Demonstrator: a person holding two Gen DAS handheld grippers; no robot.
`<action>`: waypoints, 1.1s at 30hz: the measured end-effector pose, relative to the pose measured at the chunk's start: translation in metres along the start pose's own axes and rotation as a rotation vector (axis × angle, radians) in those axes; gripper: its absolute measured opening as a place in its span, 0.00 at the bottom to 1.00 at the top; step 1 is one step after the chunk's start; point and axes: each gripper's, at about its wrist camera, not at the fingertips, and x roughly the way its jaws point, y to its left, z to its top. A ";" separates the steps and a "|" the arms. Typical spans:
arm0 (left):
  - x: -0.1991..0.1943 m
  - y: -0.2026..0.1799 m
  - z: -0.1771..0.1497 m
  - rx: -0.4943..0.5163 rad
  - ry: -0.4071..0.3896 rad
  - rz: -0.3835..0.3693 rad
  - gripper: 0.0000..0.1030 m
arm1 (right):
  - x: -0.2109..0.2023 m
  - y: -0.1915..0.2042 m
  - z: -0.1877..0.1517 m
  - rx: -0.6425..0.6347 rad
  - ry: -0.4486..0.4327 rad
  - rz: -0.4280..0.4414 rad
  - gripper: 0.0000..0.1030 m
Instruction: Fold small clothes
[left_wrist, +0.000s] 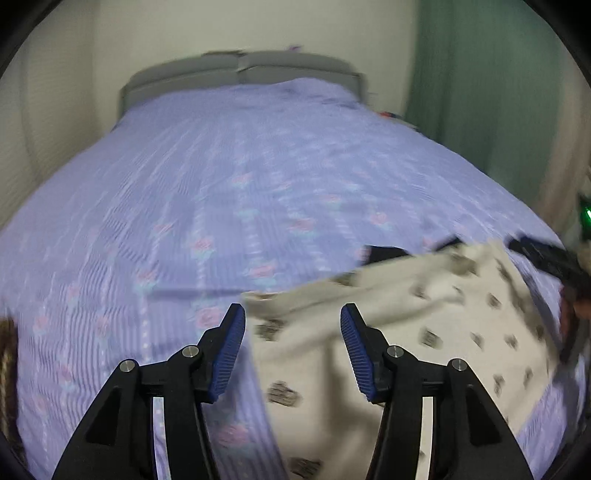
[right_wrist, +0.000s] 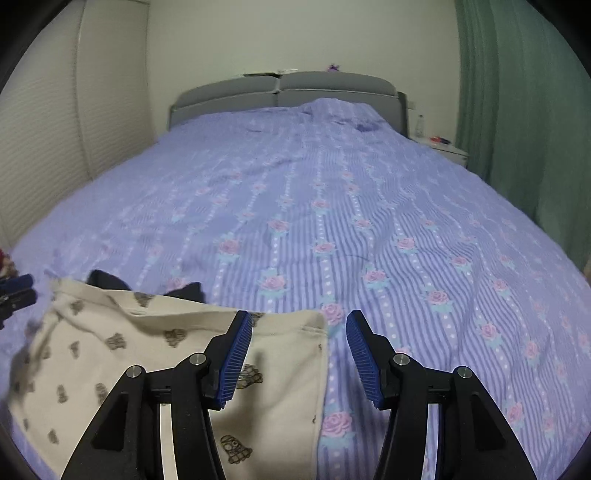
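Observation:
A small cream garment with dark printed figures (left_wrist: 424, 325) lies on the purple bedspread (left_wrist: 229, 177). In the left wrist view it is at the lower right, blurred, and my left gripper (left_wrist: 292, 325) is open above its left edge. In the right wrist view the garment (right_wrist: 140, 354) lies at the lower left, with its right hem by my open right gripper (right_wrist: 299, 332). A black piece (right_wrist: 184, 290) shows behind its far edge. The right gripper's arm (left_wrist: 550, 258) appears at the left view's far right.
The grey headboard (right_wrist: 288, 92) stands at the far end of the bed (right_wrist: 369, 229). A green curtain (right_wrist: 524, 110) hangs at the right, with a nightstand (right_wrist: 447, 147) beside it. A white wardrobe (right_wrist: 55, 129) stands at the left.

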 end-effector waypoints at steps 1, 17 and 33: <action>0.007 0.006 0.003 -0.029 0.001 0.009 0.51 | 0.005 -0.001 0.001 0.019 0.013 -0.013 0.53; 0.052 0.026 0.000 -0.162 0.134 0.016 0.51 | 0.043 -0.010 0.000 0.117 0.124 -0.020 0.38; 0.038 0.010 0.020 -0.119 0.053 0.005 0.12 | 0.023 -0.013 0.008 0.107 0.041 -0.049 0.10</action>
